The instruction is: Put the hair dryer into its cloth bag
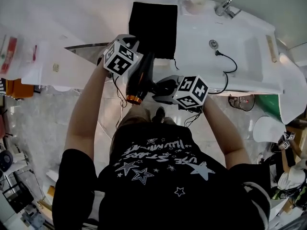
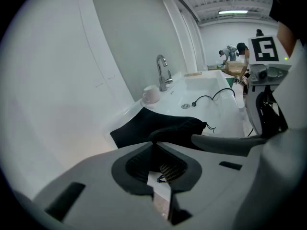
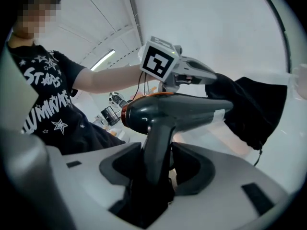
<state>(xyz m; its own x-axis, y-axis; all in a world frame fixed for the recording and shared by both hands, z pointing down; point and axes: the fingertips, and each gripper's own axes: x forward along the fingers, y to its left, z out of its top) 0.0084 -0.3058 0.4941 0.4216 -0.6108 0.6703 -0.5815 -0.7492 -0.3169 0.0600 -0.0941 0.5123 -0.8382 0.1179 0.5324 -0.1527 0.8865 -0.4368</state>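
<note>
**A:** What did the hair dryer look like?

**B:** The hair dryer (image 3: 177, 110) was dark grey and glossy, with an orange ring (image 1: 133, 98) round its rear end and a pale label near the nozzle; it sat at the middle of the head view, just below the sink (image 1: 249, 47), with its barrel running up the frame.

**A:** What had hold of it?

**B:** The right gripper (image 3: 156, 150) had its jaws spread wide and clamped on the handle; the left gripper (image 2: 153, 145) had its jaws almost together, pinching the edge of the black cloth bag (image 1: 153, 28); the rest of the bag lay flat on the sink's left rim, at the upper centre of the head view.

**A:** Was the nozzle inside the bag?

**B:** I couldn't tell; in the head view the left gripper's marker cube covered the nozzle; in the right gripper view the tip met the black cloth, and no edge of the opening could be made out; the handle's lower end was lost in the dark between the jaws; a black cord (image 1: 230, 63) lay in the sink, its lower end hidden behind the right gripper.
</note>
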